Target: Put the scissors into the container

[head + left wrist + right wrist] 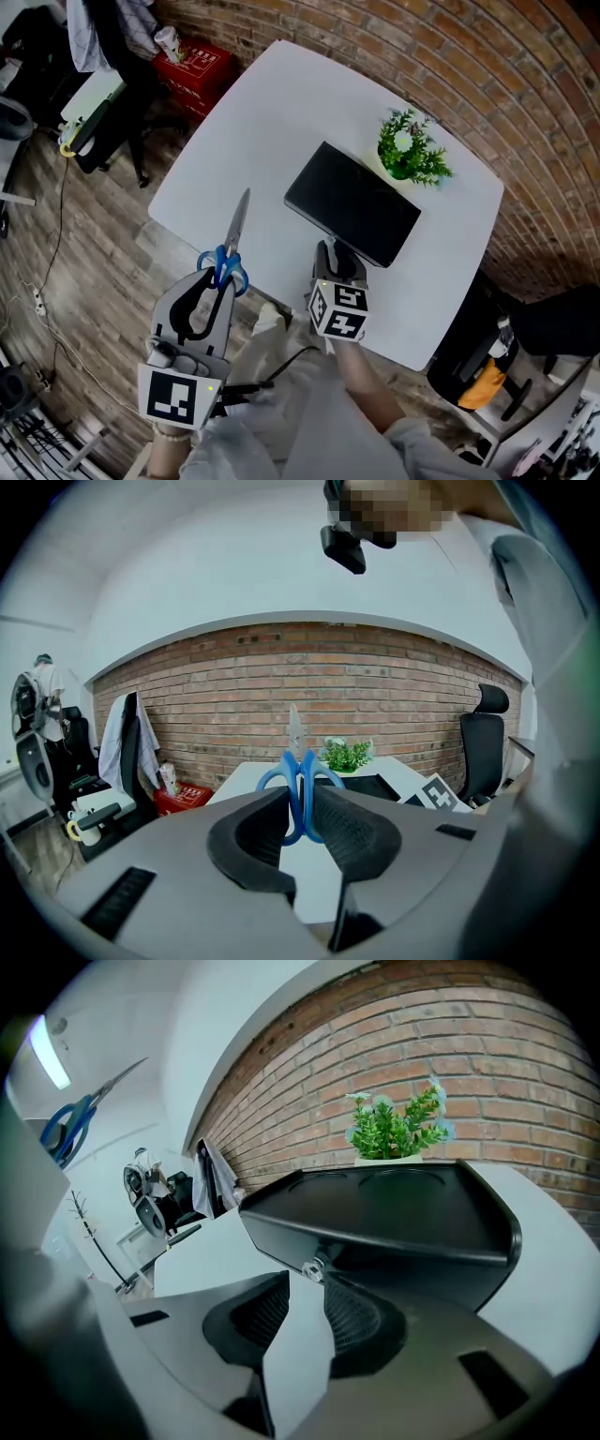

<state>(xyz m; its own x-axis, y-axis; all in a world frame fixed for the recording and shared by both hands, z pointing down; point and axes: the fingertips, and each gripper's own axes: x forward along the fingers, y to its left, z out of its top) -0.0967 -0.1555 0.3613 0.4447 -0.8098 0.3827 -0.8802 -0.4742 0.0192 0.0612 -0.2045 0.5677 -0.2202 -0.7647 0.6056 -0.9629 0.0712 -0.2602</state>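
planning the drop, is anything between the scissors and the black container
Nothing visible: only bare table lies between the scissors, held in the left tool, and the container. The right tool sits at its near edge.

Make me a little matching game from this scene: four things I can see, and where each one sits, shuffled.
Things:
1. scissors
2. container
3. plant
4. red box

Places:
A. on the floor beyond the table's far corner
B. gripped in the left claw
C. at the table's edge by the brick wall
D. on the table, just ahead of the right claw

Pairs: 1-B, 2-D, 3-C, 4-A
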